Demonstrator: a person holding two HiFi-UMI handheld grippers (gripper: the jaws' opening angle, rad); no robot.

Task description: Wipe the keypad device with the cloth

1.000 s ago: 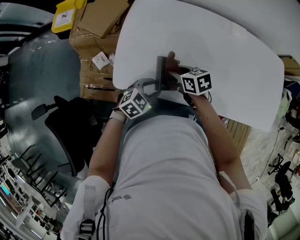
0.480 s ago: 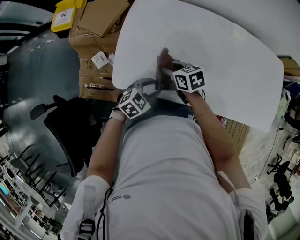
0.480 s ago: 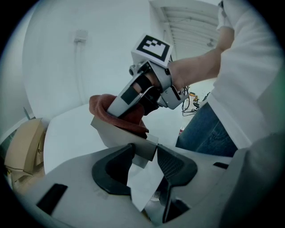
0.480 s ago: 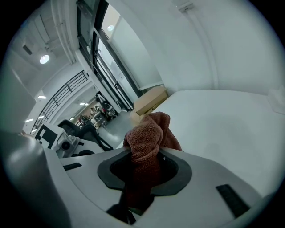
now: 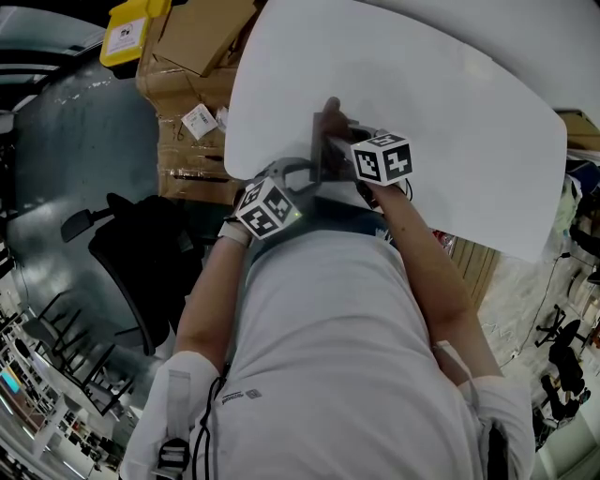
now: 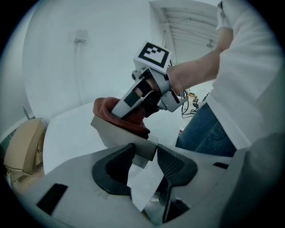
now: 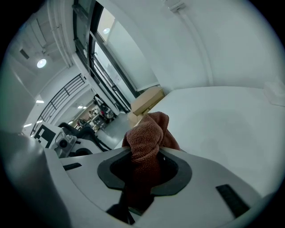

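The keypad device [image 6: 116,132] is a flat grey slab, held tilted above the white table [image 5: 450,103]. My left gripper [image 6: 144,149] is shut on its near edge, both pads against it. A red-brown cloth [image 6: 130,121] lies bunched on the device's upper face. My right gripper [image 6: 136,100] presses it there. In the right gripper view the cloth [image 7: 147,133] is pinched between the jaws of that gripper [image 7: 144,153] and hides most of the device. From the head view the device [image 5: 323,150] sits near the table's front edge, between the left gripper [image 5: 302,174] and the right gripper [image 5: 345,133].
Cardboard boxes [image 5: 202,37] and a yellow item [image 5: 131,28] lie on the floor left of the table. A black office chair [image 5: 131,253] stands at the person's left. Another box [image 6: 24,142] shows beyond the table edge.
The right gripper with the cloth has shifted a little to the left across the device. The left gripper and the device have stayed where they were.
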